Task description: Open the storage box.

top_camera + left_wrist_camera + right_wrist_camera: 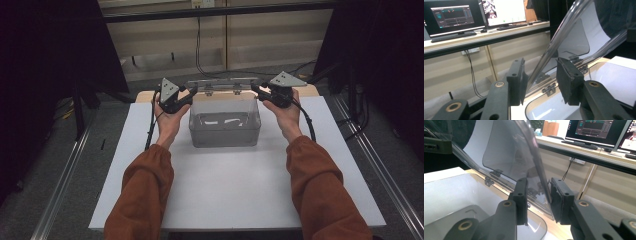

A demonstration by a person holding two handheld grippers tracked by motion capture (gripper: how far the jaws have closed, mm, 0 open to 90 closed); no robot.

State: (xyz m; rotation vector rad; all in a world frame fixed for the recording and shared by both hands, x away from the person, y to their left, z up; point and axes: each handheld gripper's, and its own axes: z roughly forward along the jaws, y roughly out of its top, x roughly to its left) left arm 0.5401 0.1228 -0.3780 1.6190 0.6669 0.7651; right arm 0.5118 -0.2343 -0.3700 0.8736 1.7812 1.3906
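Both tongs (192,93) (256,88) stand narrow astride the clear, hinged lid (223,83) of the transparent box (225,131).

front: bare table (225,190) between both sleeves, free passage | centre: clear box (225,127) blocks the way | rear: raised lid (222,84) bars the far edge, left gripper (186,98) and right gripper (259,91) at its ends | sides: narrow table strips beside box, passable | beyond table edges: floor rails (62,185)

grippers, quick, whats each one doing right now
left gripper: around the clear lid's edge; grip cannot be told.
right gripper: shut on the clear lid's edge.
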